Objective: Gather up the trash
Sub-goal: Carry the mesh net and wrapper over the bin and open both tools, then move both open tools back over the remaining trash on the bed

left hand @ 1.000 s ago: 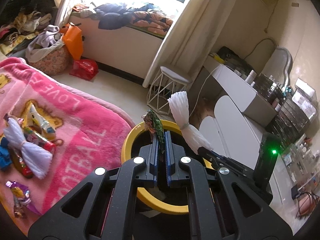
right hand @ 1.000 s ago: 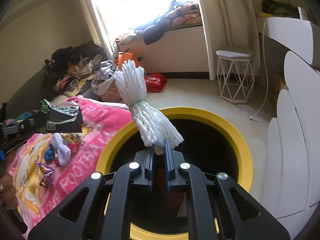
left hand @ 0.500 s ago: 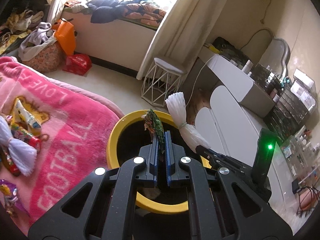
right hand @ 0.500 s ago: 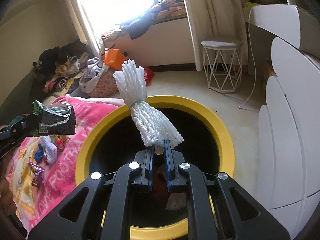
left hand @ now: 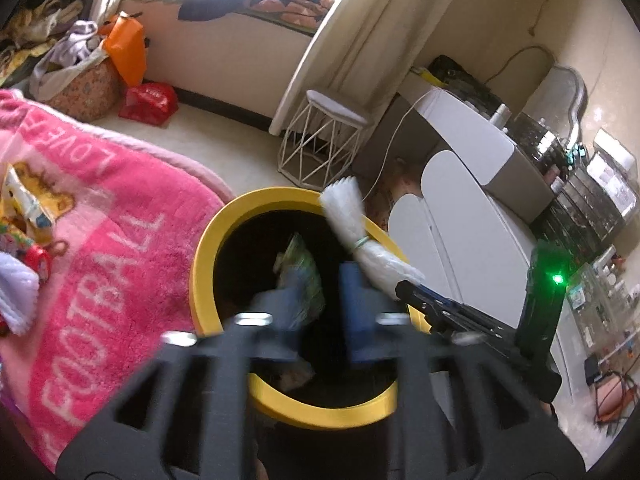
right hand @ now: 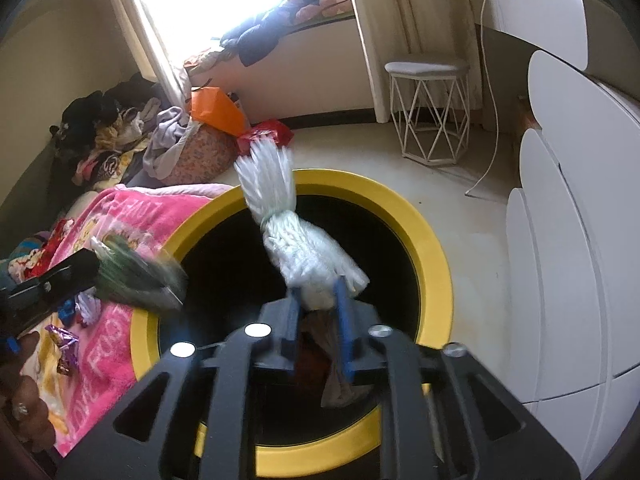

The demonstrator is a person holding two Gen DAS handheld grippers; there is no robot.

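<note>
1. One round bin (right hand: 434, 256) with a yellow rim and a black inside fills the middle of both views. At its bottom lie crumpled scraps, red and pale; how many cannot be told.
2. The left gripper (left hand: 318, 288) hangs over the bin mouth, its jaws opening. One green wrapper (left hand: 300, 272) sits blurred between the fingers, against the left one only, no longer squeezed from both sides.
3. In the right wrist view the same wrapper (right hand: 136, 276) shows at centre left, over the bin's rim.
4. The right gripper (right hand: 318, 312) is over the bin too, its jaws opening. One white foam net (right hand: 292, 236), tied at its waist by a green band, stands up between the fingers; a gap shows beside it, so it is let go rather than gripped.
5. On the left of both views lies one pink blanket (left hand: 104, 248) with more trash: one second white net (left hand: 12, 284) at the left edge, one purple wrapper (right hand: 64, 344) and several blurred packets.
6. One flowered basket (left hand: 86, 88) at the upper left holds clothes.
7. One white wire stool (right hand: 430, 112) stands at the upper right.
</note>
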